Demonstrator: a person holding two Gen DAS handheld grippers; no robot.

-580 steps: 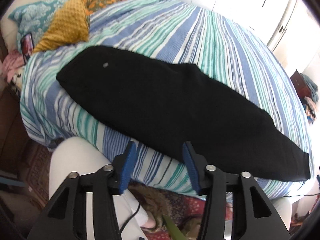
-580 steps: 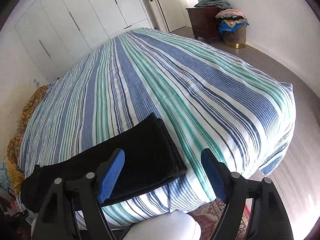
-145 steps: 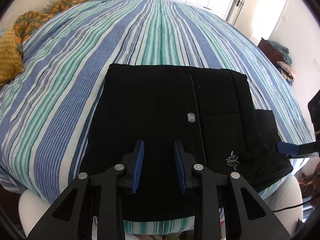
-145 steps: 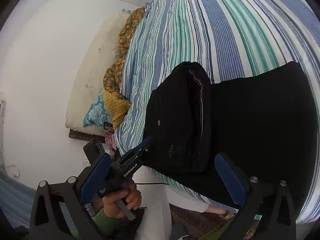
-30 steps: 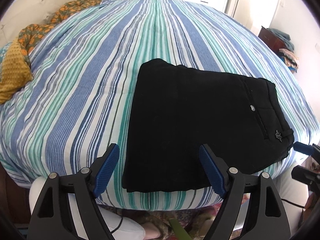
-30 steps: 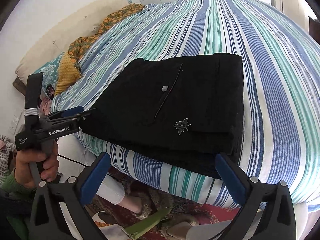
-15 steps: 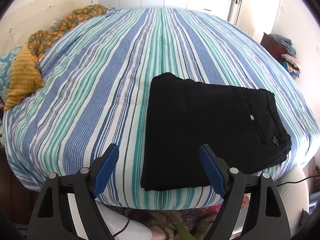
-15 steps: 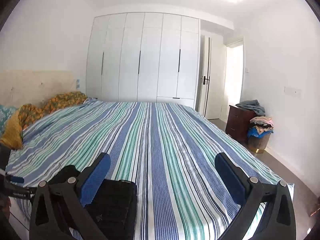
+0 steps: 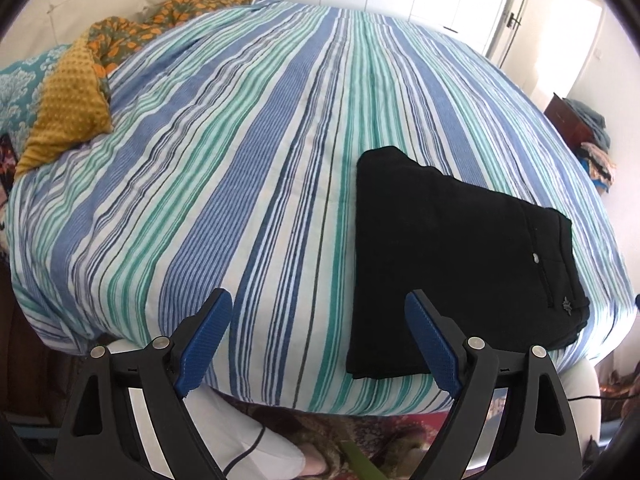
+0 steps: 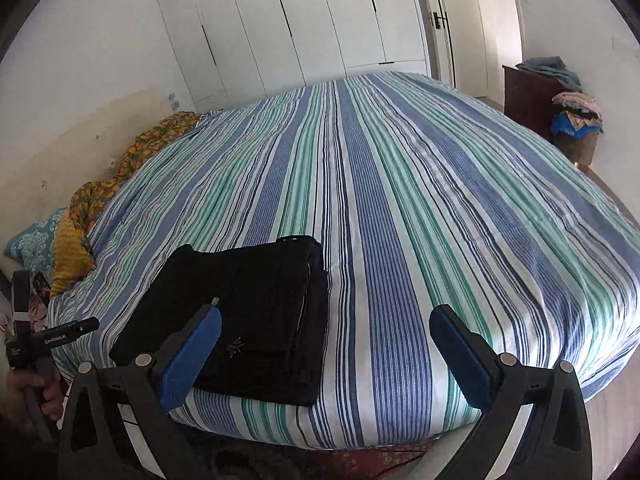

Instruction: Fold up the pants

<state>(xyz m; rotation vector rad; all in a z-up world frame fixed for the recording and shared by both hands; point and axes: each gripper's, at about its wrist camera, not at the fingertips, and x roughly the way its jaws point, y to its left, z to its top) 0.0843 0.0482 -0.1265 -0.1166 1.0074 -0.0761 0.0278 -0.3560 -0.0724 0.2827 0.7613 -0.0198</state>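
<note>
My left gripper and right gripper both hang with jaws spread wide, holding nothing. The black pants lie folded into a compact rectangle near the edge of the striped bed.

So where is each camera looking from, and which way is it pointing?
Left wrist: on the left hand-held gripper, open, at the bed's near edge, looking across the striped bed toward the pillows; folded black pants to its right.
Right wrist: on the right hand-held gripper, open, looking across toward the white wardrobe; the person's left hand shows at far left.
Both see the pants and bed.
</note>
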